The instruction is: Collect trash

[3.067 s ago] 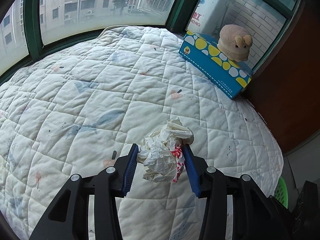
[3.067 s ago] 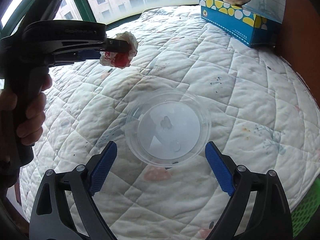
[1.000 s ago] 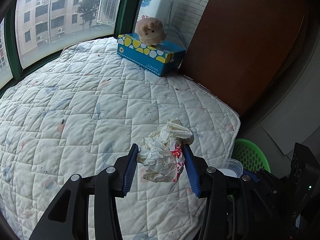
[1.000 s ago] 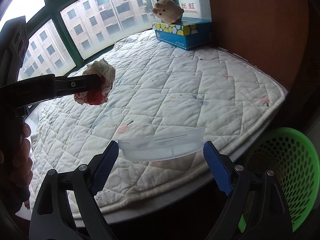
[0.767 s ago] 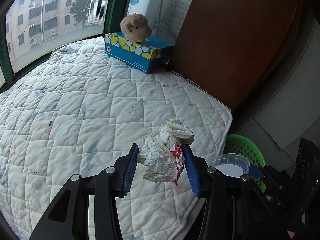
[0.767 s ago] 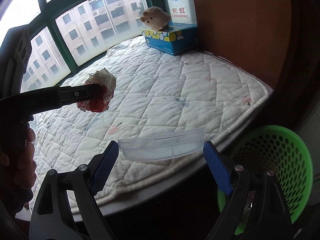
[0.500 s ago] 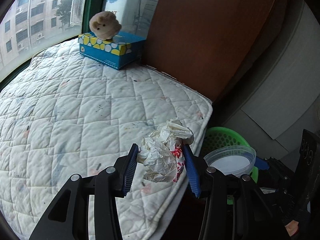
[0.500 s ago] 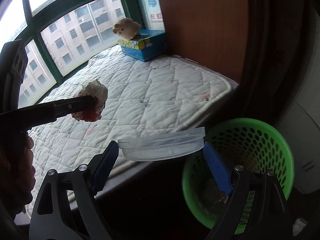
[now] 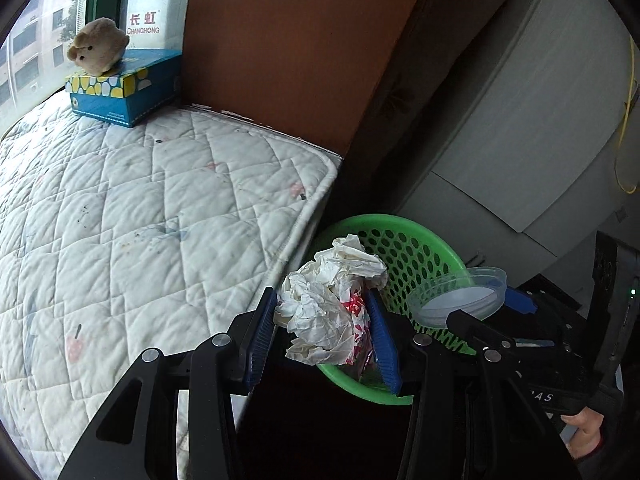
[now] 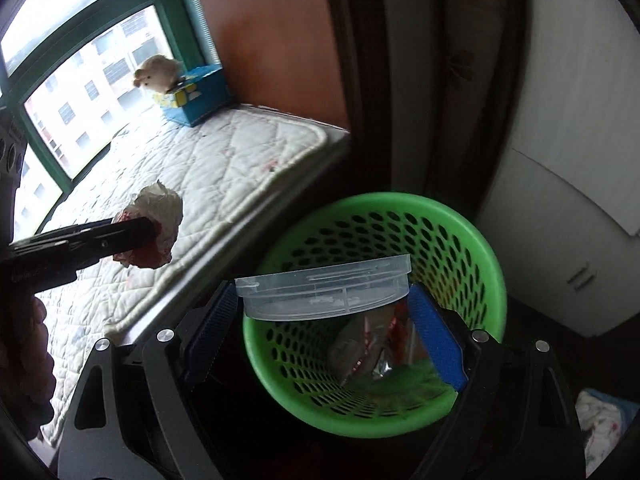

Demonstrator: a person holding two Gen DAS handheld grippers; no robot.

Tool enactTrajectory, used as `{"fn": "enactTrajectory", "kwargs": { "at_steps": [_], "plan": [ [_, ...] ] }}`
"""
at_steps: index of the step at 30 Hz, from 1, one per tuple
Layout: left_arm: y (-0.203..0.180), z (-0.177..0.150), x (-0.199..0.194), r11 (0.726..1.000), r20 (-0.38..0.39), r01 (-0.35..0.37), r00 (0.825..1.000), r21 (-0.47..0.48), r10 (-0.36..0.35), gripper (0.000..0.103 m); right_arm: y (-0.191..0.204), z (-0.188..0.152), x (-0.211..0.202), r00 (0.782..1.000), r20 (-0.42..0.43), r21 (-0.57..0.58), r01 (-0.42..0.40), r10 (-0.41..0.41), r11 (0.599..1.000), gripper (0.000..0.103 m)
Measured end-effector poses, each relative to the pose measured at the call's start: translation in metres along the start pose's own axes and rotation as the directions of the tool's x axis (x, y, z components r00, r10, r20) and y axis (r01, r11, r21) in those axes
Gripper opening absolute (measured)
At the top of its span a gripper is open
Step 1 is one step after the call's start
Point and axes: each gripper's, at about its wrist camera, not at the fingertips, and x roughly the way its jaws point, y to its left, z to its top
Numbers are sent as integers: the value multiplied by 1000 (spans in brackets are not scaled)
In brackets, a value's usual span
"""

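My left gripper [image 9: 322, 312] is shut on a crumpled white paper wad [image 9: 332, 300] with red print and holds it just over the near rim of the green mesh basket [image 9: 416, 256]. The wad [image 10: 154, 226] also shows in the right wrist view, left of the basket [image 10: 464, 240]. My right gripper [image 10: 324, 308] is shut on a clear plastic lid [image 10: 324, 286], held flat above the basket's mouth. The lid [image 9: 460, 294] shows in the left wrist view too. Wrappers [image 10: 372, 348] lie in the basket's bottom.
The quilted white mattress [image 9: 140, 208] ends at a corner beside the basket. A blue tissue box [image 9: 120, 92] with a plush toy [image 9: 98, 46] stands at the far end by the window. A brown wall panel [image 9: 288, 40] and white cabinet [image 9: 520, 140] stand behind the basket.
Both grippers have swung right, off the mattress, to the green basket. The lid is now over the basket's mouth and the paper wad at its rim. Both holds are unchanged.
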Motion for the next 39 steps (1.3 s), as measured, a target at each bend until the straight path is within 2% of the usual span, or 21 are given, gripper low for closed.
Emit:
{"fn": "enactTrajectory", "kwargs": {
  "at_steps": [8,17,26,32,39],
  "plan": [
    [-29,-4,20,999,-45,28,999,41,-26,44,-26,-9,-10,1000,10,37,27,-28,999,89],
    [-46,-9,35,998,-80,49,996,50,-45,45,-46,-16,-22,999,38,83,30,-33,996,89],
    [-60,-10,48,994,-99,90,992,54,-84,51,-53,-25,-33,998,56,118,19,-26,993,89],
    [-67,-13,49,993,-96,105,990,59,-99,60,-56,-28,-38,997,68,136,10,-19,991,89],
    [-60,-15,36,995,-72,87,994,52,-83,61,-51,-30,-42,997,74,131,-3,-7,991,89]
  ]
}}
